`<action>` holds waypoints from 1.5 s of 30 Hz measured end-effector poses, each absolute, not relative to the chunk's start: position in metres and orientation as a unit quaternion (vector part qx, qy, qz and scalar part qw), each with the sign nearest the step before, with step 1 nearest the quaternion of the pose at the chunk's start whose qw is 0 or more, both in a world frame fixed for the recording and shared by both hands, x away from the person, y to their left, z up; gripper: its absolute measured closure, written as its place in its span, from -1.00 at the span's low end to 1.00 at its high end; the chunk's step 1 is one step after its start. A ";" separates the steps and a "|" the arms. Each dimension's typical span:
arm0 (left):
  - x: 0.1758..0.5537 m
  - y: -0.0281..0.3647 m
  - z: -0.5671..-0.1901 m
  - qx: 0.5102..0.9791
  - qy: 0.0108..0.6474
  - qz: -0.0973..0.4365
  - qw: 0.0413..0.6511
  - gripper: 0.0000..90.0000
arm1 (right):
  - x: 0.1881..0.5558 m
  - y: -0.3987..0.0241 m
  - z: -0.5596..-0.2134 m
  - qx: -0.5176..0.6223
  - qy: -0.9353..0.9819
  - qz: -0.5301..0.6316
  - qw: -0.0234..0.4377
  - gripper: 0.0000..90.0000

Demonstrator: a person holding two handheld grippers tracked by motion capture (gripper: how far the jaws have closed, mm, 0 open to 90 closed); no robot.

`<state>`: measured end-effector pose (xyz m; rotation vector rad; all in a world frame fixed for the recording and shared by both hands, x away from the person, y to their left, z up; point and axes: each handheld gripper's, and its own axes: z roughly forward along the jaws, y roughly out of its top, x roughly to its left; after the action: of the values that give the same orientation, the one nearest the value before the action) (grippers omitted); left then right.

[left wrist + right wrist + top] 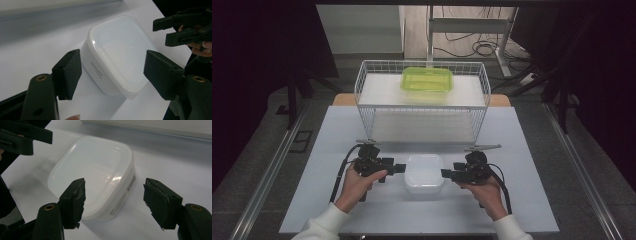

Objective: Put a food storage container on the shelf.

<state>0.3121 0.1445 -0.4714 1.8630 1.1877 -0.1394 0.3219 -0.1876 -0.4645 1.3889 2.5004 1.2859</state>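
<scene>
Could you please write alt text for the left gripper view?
A white lidded container sits on a white table, framed between the left tongs' open black pads, which do not touch it. The right tongs, also open, reach in from the upper right.

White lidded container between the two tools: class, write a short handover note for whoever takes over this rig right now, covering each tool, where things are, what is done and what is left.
Left tool: open, at the left side of the white lidded container, pads not pressing it.
Right tool: open, at the container's right side, likewise no grip.
The container stands on the table, lid on, in front of the wire rack. A green container sits on the rack's top shelf.
Done: both tools brought level with the container.
Left: probably close on both sides and lift; where it goes cannot be told.
</scene>
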 end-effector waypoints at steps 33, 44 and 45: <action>0.324 0.143 -0.507 0.695 0.520 -0.208 0.451 0.24 | 0.343 -0.188 -0.491 0.493 0.748 0.426 -0.125 0.32; 0.320 0.145 -0.503 0.689 0.528 -0.195 0.457 0.60 | 0.339 -0.194 -0.489 0.521 0.721 0.431 -0.152 0.58; 0.319 0.145 -0.503 0.689 0.527 -0.193 0.458 0.63 | 0.339 -0.194 -0.488 0.522 0.720 0.431 -0.153 0.60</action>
<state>0.3194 0.1453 -0.5025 1.6972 1.2990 -0.4755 0.3387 -0.1944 -0.4882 1.8212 2.5127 1.5044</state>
